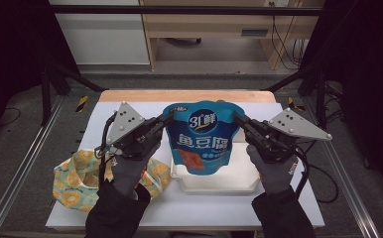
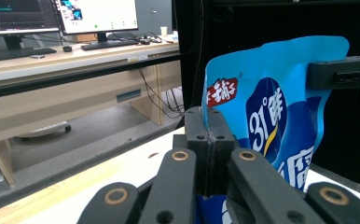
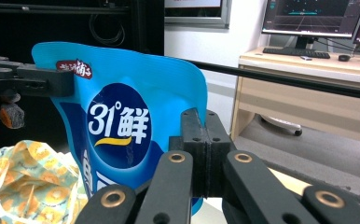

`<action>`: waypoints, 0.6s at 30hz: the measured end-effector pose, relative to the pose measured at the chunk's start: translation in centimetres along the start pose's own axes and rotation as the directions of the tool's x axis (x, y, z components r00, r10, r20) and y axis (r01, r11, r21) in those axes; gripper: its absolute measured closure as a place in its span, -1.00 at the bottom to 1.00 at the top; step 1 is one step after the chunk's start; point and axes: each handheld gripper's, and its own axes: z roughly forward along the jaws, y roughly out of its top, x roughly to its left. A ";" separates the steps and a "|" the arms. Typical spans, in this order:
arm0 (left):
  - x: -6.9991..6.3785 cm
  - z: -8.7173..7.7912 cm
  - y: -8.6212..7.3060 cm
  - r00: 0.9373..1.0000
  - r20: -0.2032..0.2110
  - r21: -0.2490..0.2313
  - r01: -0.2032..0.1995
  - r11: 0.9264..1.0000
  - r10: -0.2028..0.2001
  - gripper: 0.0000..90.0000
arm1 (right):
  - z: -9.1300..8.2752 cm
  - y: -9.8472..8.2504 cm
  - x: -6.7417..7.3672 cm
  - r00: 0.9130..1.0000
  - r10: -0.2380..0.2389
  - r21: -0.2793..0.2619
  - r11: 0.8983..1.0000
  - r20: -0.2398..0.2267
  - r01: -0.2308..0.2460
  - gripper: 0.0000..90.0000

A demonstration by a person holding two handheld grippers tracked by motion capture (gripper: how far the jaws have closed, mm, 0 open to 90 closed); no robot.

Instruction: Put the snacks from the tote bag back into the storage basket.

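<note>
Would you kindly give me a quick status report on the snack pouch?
Left gripper and right gripper both shut on blue pouch, one upper corner each. Pouch upright over white tray. Patterned cloth off left, nothing in the way.

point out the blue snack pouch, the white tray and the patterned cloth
blue snack pouch [image 1: 202, 141], high view, middle of its printed front
white tray [image 1: 229, 184], high view, front rim
patterned cloth [image 1: 75, 186], high view, yellow-flowered left part

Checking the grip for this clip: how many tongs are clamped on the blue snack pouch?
2. The left tongs pinch the blue snack pouch at its upper left edge, the right tongs at its upper right edge, above the white tray.
</note>
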 end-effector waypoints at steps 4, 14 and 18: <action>-0.2 0.5 -0.5 1.000 0.004 0.015 -0.006 1.000 0.005 1.00 | 0.0 -0.7 -0.4 1.000 0.013 0.004 1.000 0.006 -0.013 1.00; -0.4 1.7 -2.0 1.000 0.016 0.055 0.005 0.998 -0.005 1.00 | 0.2 -2.8 -1.2 0.999 0.049 0.027 0.998 0.014 -0.049 1.00; -0.3 1.9 -2.7 1.000 0.020 0.064 0.010 0.998 -0.011 1.00 | 0.4 -3.4 -1.4 0.999 0.053 0.038 0.998 0.014 -0.053 1.00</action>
